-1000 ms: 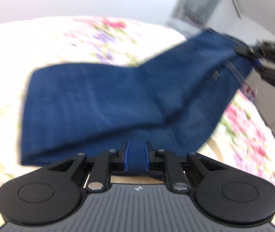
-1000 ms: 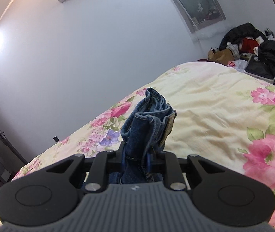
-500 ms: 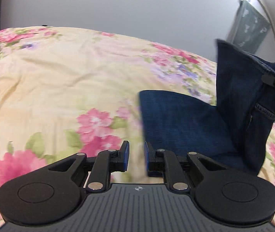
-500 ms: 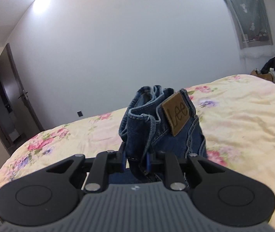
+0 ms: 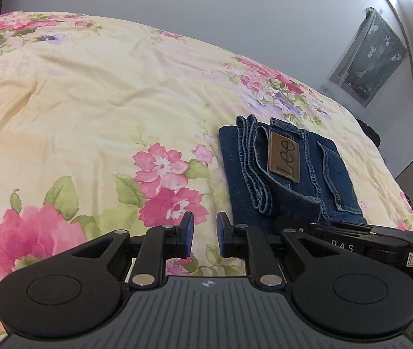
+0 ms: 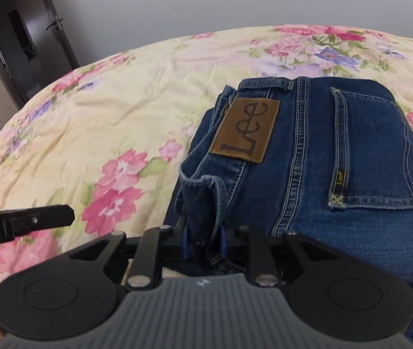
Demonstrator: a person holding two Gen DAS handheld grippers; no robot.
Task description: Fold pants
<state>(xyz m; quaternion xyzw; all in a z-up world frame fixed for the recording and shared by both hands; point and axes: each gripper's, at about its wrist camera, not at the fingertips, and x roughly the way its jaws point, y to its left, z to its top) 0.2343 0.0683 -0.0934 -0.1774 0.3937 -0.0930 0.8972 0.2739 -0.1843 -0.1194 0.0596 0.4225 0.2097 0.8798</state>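
Folded pants [image 5: 290,174] on the bed [image 5: 90,101], at two o'clock from the left gripper [image 5: 203,232], jaws parted and empty; right gripper [image 6: 203,241], nearer, pinches the waistband fold.

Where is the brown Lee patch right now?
On the folded jeans on the floral bedspread: the patch faces up, just beyond the right gripper.

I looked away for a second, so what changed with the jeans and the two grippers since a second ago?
The jeans were swung over and laid down folded on the bed, Lee patch up. The left gripper let go of the cloth; its jaws now stand open and empty over the bedspread. The right gripper stays clamped on the waistband.
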